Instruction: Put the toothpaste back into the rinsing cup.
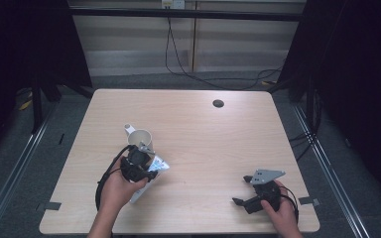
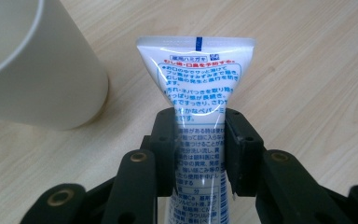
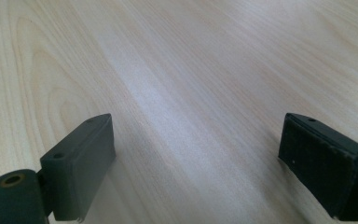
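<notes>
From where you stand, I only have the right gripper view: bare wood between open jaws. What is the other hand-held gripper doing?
Observer: The left hand-held gripper is shut on a white toothpaste tube.
Operator: Which end of the tube points away from it?
Observer: The flat crimped end, with a small blue mark.
Operator: Anything near the tube?
Observer: A cream cup stands upright just beyond it on the table.
Operator: And where am I?
Observer: Your right hand-held gripper sits near the table's front right edge, far from the cup.

Soft light falls from above on the bench [image 1: 203,139]; the surroundings are dark. Glare shines on the tube [image 2: 196,88], and the near jaws are slightly blurred.
</notes>
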`<state>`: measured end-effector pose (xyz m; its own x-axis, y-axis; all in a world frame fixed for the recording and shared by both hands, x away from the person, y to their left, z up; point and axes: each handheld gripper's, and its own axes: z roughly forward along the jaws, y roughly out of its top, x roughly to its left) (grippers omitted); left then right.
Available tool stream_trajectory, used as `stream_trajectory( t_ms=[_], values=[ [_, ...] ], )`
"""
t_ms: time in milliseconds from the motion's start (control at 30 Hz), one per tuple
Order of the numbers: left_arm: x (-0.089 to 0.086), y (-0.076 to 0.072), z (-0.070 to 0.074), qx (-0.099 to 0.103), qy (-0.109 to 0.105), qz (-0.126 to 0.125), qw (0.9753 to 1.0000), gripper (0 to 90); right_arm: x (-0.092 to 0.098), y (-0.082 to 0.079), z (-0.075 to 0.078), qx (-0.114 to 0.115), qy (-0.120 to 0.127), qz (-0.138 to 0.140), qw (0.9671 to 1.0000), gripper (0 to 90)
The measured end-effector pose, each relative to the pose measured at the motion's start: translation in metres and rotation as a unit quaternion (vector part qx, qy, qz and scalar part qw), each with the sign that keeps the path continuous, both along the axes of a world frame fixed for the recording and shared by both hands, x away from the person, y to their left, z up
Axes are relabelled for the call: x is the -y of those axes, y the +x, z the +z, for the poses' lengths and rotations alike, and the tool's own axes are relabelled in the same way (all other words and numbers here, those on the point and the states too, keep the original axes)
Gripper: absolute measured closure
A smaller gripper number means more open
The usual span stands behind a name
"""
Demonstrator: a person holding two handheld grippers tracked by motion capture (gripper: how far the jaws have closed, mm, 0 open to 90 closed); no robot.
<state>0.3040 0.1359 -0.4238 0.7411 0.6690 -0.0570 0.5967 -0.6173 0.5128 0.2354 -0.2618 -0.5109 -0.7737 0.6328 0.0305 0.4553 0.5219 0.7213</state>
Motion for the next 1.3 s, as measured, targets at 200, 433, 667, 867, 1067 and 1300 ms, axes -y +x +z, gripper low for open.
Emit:
stream_trajectory(
  t_ms=[200,433,667,867,1067,1300],
  values=[
    [-0.002,0.000,0.009,0.011,-0.012,0.007,0.9998,68.4,0.000,0.000,0.000,0.001,0.000,0.000,1.0000,10.1],
    [-0.004,-0.003,0.018,0.035,-0.025,0.022,0.9989,72.9,0.000,0.000,0.000,0.000,0.000,0.000,1.0000,10.1],
    [-0.013,-0.003,0.033,0.050,-0.060,0.030,0.9965,73.2,0.000,0.000,0.000,0.001,0.000,0.001,1.0000,10.1],
    [-0.019,-0.004,0.041,0.070,-0.091,0.041,0.9926,73.1,0.000,0.000,0.000,0.000,0.000,0.000,1.0000,10.0],
    [-0.024,-0.004,0.046,0.091,-0.119,0.053,0.9873,73.1,0.000,0.000,0.000,0.001,0.000,0.001,1.0000,10.1],
    [-0.030,-0.003,0.052,0.116,-0.148,0.066,0.9799,72.9,0.000,0.000,0.000,0.000,0.000,0.000,1.0000,10.1]
  ],
)
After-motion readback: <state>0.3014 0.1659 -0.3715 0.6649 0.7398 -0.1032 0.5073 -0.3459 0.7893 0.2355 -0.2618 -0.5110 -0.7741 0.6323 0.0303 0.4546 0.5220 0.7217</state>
